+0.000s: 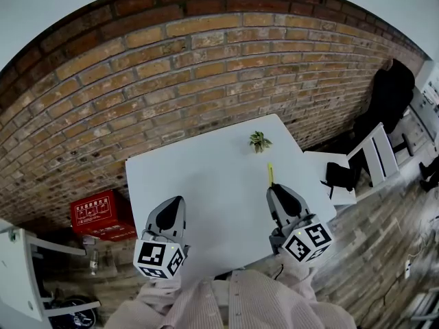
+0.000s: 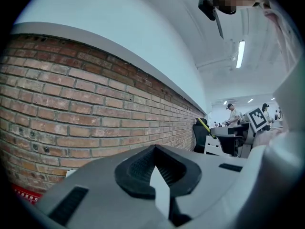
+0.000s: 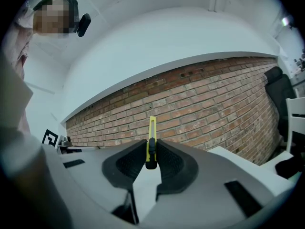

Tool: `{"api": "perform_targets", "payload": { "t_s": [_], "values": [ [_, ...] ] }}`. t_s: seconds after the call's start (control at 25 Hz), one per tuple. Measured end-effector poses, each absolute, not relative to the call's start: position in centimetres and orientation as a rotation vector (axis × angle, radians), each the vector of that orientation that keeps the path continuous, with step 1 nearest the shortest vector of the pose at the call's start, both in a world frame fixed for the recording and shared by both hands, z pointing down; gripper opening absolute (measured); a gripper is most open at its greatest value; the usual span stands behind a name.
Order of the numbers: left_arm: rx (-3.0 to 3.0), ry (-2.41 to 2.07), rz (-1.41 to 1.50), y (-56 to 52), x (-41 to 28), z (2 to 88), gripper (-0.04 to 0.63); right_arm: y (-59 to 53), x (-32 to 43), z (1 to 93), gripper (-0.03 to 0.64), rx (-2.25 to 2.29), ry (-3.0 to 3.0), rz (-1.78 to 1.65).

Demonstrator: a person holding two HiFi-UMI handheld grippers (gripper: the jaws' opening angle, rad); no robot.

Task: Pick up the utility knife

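We see a white table [image 1: 206, 177] standing before a brick wall [image 1: 171, 67]. A small green plant [image 1: 259, 141] sits on the table near its far edge. On the floor at the left, close to the wall, lies a red box [image 1: 101, 214]. At the right a smaller white table [image 1: 315, 166] carries a black object [image 1: 339, 175], and near it, by the wall, is a black office chair [image 1: 392, 94].

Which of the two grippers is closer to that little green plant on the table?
Right. The right gripper, clamping the utility knife, sits just short of the plant, with the knife pointing roughly toward it. The left gripper hangs farther away, off to the plant's left.
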State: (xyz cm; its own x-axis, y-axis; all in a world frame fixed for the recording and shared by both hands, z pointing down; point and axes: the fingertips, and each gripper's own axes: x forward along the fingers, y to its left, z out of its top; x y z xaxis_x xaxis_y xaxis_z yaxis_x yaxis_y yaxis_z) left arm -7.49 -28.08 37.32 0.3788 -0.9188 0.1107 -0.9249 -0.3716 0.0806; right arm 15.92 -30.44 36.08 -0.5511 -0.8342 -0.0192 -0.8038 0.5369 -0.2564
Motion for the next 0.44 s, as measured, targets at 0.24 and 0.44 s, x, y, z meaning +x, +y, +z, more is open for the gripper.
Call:
{"api": "perform_targets", "payload": {
  "t_s": [0.24, 0.44],
  "values": [
    [2.483, -1.676, 0.075, -28.15, -7.6, 37.66, -0.008, -30.47, 16.01, 36.28, 0.067, -1.423, 2.622, -0.321],
    [2.48, -1.679, 0.075, -28.29, -7.35, 37.78, -0.008, -30.54, 16.2, 36.78, 0.067, -1.434, 2.628, -0.322]
  ]
}}
